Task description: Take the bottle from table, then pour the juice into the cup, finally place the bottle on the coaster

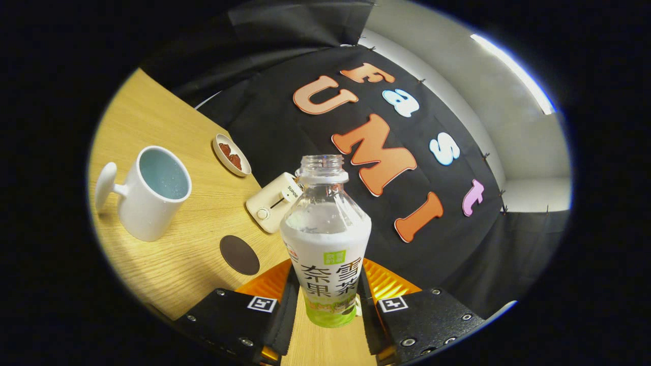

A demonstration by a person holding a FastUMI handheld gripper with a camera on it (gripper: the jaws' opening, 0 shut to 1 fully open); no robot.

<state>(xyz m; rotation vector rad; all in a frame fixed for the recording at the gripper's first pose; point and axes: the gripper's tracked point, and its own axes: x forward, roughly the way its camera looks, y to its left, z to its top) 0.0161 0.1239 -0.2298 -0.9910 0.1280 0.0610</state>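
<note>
The gripper (328, 305) has its 2 fingers clamped on the lower body of the juice bottle (326, 239), 1 finger on each side of the labelled part, and the bottle looks lifted clear of the wooden table (168, 264). The bottle's long axis runs straight on from between the fingers, base nearest them and open neck farthest away; there is no cap on it. The whole view is canted, so the table slopes away to the left, which suggests the bottle is already leaning a little rather than standing plumb.

What the coming pour turns on is where the white mug (147, 193) lies: to the left of the bottle and somewhat farther off, well apart from it, mouth up, handle turned away to its left. The bottle's neck does not point at the mug yet; it points past it, toward the booth wall. By my judgement the gripper has to carry the bottle left and roll the neck down over the mug's rim.

The dark round coaster (239, 254) lies flat on the table between mug and bottle, just left of the fingers and nearer than the mug. Beyond it sit a small cream toaster (272, 202) and a small dish (231, 154) holding something reddish-brown.
</note>
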